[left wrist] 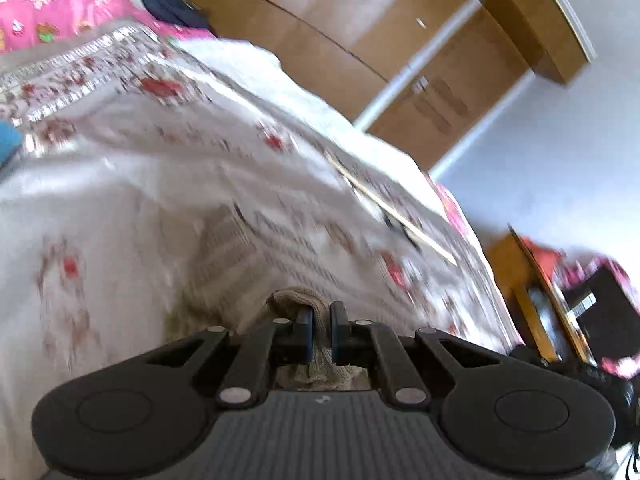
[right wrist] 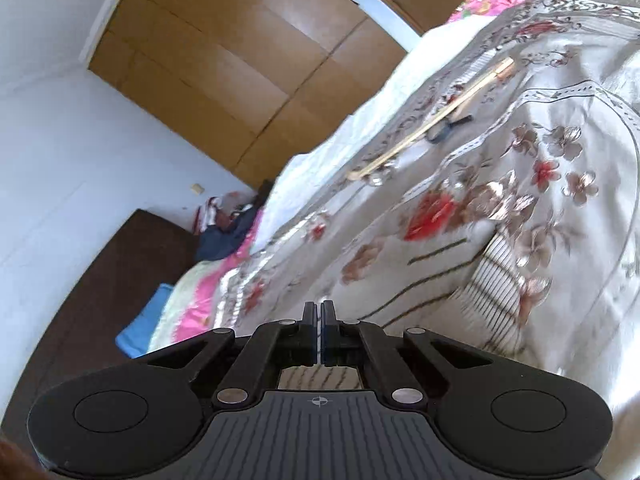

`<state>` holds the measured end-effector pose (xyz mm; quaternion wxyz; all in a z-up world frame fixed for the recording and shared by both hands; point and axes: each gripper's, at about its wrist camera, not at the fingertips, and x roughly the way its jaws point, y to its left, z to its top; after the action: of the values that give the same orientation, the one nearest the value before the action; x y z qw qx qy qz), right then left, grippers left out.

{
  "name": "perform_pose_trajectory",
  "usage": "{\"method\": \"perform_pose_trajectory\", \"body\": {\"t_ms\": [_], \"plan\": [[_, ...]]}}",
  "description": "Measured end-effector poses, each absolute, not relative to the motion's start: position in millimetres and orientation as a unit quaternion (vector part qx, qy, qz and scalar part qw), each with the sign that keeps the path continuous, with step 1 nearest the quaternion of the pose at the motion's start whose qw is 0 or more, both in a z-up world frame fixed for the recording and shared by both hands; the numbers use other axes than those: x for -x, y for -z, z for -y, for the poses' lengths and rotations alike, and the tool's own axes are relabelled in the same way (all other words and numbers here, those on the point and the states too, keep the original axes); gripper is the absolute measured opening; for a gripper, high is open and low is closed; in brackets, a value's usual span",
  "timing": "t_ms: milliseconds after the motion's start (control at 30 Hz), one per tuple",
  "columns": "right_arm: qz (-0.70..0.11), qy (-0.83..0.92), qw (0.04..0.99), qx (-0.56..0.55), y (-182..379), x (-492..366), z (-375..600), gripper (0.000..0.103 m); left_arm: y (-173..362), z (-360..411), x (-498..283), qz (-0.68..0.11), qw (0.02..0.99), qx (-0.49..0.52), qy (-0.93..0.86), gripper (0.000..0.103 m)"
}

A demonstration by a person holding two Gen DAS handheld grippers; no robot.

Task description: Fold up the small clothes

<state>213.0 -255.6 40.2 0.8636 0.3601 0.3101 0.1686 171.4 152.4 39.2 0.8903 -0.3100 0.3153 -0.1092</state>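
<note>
A small beige garment with thin dark stripes point(left wrist: 236, 248) lies on the floral bedspread point(left wrist: 120, 184). My left gripper point(left wrist: 320, 312) is shut on a bunched beige edge of it, and the cloth sticks up between the fingers. In the right wrist view the same striped garment point(right wrist: 496, 276) stretches from the right towards my right gripper point(right wrist: 319, 308). Its jaws are pressed almost together with a thin pale strip of the cloth between them, and more striped cloth shows just beneath. Both views are tilted and blurred.
A long wooden stick point(right wrist: 424, 128) with a dark object beside it lies further up the bed. Brown wardrobe doors point(right wrist: 224, 60) stand beyond the bed. Dark blue clothes point(right wrist: 224, 240) and a blue cloth point(right wrist: 144, 320) lie at the bed's far end. A wooden side table point(left wrist: 532, 300) stands at the right.
</note>
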Motion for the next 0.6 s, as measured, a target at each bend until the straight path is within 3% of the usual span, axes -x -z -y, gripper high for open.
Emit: {"method": "perform_pose_trajectory", "body": {"t_ms": [100,200,333,400,533,567,600], "plan": [[-0.359,-0.219,0.867,-0.266,-31.4,-206.6,241.9,0.012,-31.0,-164.6,-200.3,-0.312,0.895,0.309,0.079,0.019],[-0.416,-0.234,0.867,-0.145,-9.9,-192.6,216.9,0.024,-17.9,-165.3,-206.9,-0.325,0.895,0.291,0.091,0.019],[-0.463,-0.265,0.838,-0.119,17.2,-192.6,197.7,0.041,7.5,-158.5,-199.6,-0.356,0.889,0.273,0.093,0.019],[-0.464,-0.263,0.839,-0.108,25.1,-200.6,190.4,0.044,14.4,-157.0,-194.2,-0.364,0.884,0.279,0.093,0.019],[-0.478,-0.260,0.832,-0.110,37.2,-216.3,181.3,0.040,12.2,-157.1,-185.9,-0.363,0.885,0.275,0.092,0.019],[-0.482,-0.258,0.830,-0.113,37.4,-215.8,181.6,0.024,10.2,-158.6,-185.5,-0.361,0.886,0.275,0.092,0.019],[-0.482,-0.261,0.828,-0.119,34.5,-215.1,179.5,0.015,8.7,-159.9,-185.8,-0.360,0.887,0.275,0.092,0.019]]}}
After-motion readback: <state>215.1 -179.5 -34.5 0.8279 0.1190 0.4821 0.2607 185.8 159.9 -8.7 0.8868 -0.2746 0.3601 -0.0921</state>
